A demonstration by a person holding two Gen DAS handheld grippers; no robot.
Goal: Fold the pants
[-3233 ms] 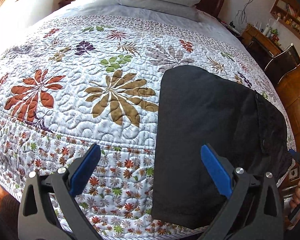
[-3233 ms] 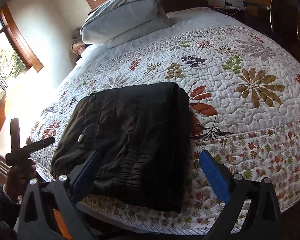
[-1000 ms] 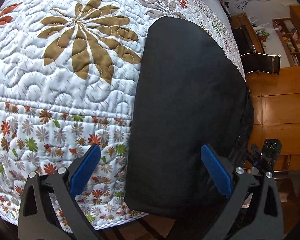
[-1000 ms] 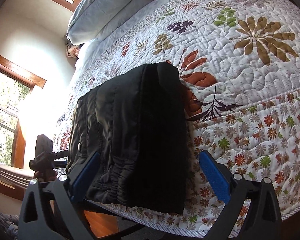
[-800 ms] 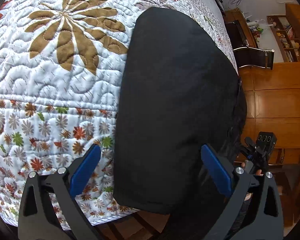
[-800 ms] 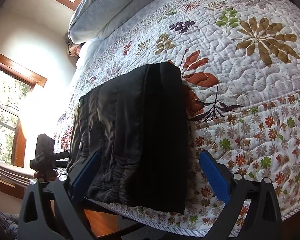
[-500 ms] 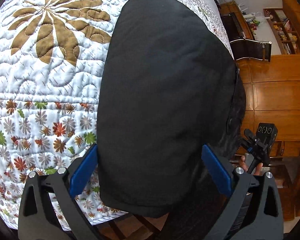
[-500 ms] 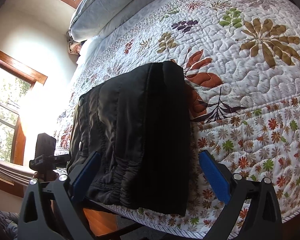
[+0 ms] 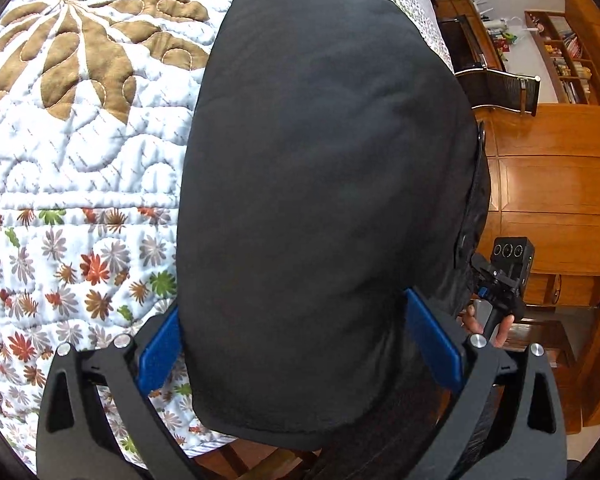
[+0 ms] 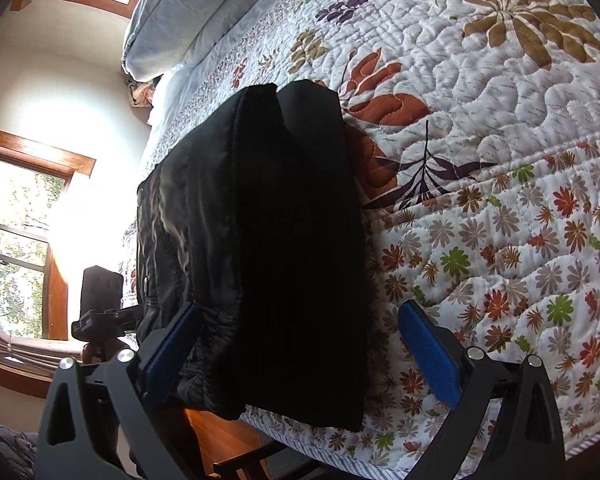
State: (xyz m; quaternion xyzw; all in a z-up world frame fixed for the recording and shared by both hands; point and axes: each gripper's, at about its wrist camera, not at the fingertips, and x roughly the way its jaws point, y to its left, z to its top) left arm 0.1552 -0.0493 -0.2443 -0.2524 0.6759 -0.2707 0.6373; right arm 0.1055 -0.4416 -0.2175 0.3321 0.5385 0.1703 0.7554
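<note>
Black pants (image 9: 324, 184) lie folded thick on the quilt (image 9: 80, 152).

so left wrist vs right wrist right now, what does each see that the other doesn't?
Left wrist only: wooden cabinets, a bookshelf, and the right gripper's camera unit in a hand.
Right wrist only: pillows, a window, the pants' gathered waistband.
Both: the folded black pants over the bed edge on the floral quilt, each view's gripper open and straddling them.

One pants (image 9: 324, 200) — two pillows (image 10: 188, 12) (stacked).
</note>
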